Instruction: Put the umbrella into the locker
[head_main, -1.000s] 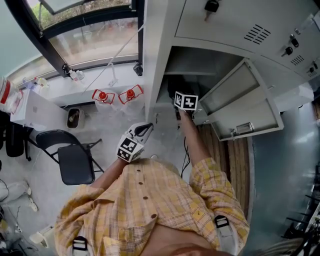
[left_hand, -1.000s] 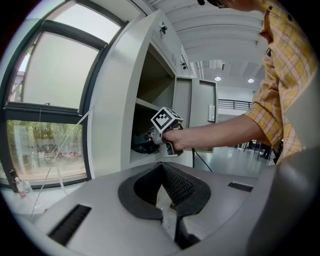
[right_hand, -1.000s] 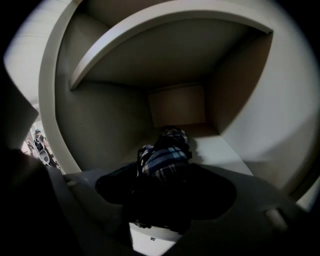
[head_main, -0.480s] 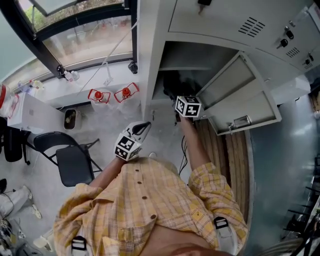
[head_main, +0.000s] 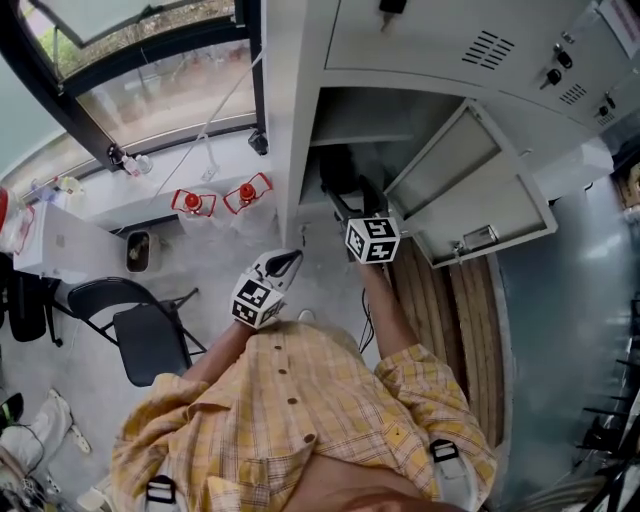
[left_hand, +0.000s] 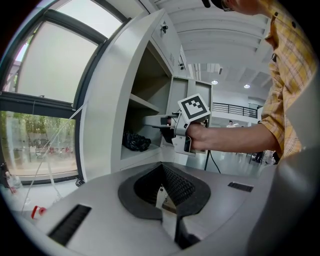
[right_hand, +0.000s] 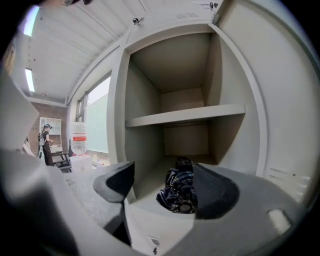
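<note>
Room: pale speckled floor (head_main: 215, 250), big window (head_main: 150, 80) at 10 o'clock in the head view, black folding chair (head_main: 150, 335) at 8 o'clock. A bank of grey sheet-metal lockers stood at 12 o'clock. One locker (right_hand: 150, 125) was open, its door (head_main: 470, 190) swung out toward 2 o'clock.

Change noted: a second earlier the right gripper (right_hand: 162, 187) reached into the compartment mouth. It had since backed out toward the person and risen slightly. Its jaws stood wide apart with nothing between the pads. The umbrella (right_hand: 180, 192) lay beyond them at 12 o'clock, untouched, on the compartment floor under the shelf (right_hand: 185, 115).

Reading: release done, and the umbrella looked placed. The open door appeared to be the only step left, if closing it is wanted.

Left gripper (head_main: 287, 262): no visible shift. It hung outside the locker's side wall at 9 o'clock of the right one, jaws together and empty.

Materials and shapes:
- Umbrella was folded short, a crumpled bundle of dark fabric with pale plaid lines. It looked soft and loosely gathered, not strapped tight as far as could be told.
- Locker was smooth painted steel, box-shaped with square edges, and the shelf was a thin flat plate.
- Gripper pads were dark with a ribbed face, on light grey plastic bodies.
</note>
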